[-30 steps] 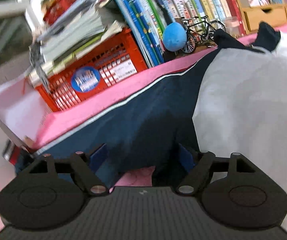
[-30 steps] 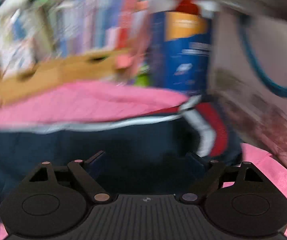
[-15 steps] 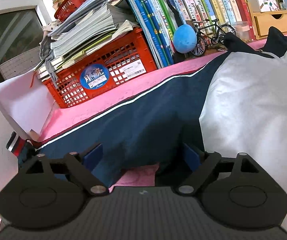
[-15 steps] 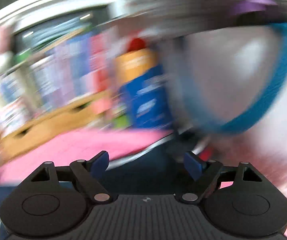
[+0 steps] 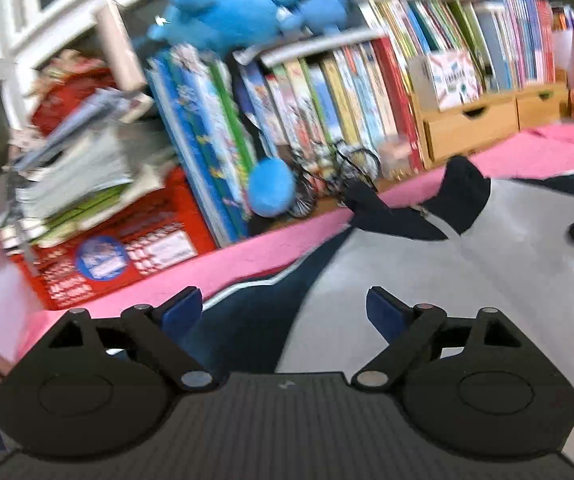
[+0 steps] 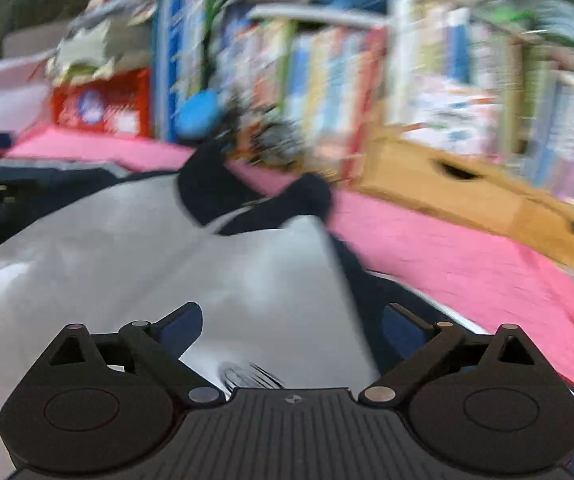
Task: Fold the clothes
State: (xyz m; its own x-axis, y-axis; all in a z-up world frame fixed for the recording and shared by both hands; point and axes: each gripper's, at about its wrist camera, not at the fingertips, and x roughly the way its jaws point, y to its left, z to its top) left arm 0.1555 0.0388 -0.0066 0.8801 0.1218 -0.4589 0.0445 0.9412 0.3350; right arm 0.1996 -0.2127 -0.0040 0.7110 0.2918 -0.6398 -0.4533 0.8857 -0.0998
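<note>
Jacket (image 5: 467, 280), one, white-bodied with navy sleeves and collar, lies spread on the pink-covered bench (image 5: 247, 256); its collar end reaches close to the back edge, where a row of books (image 5: 327, 112), a red crate (image 5: 127, 248) and two wooden drawers (image 5: 487, 120) stand. A bare pink strip runs between cloth and books. The left gripper (image 5: 283, 312) has its jaws wide apart over the sleeve seam, gripping nothing. The right gripper (image 6: 291, 328) likewise stands wide open above the white panel.
</note>
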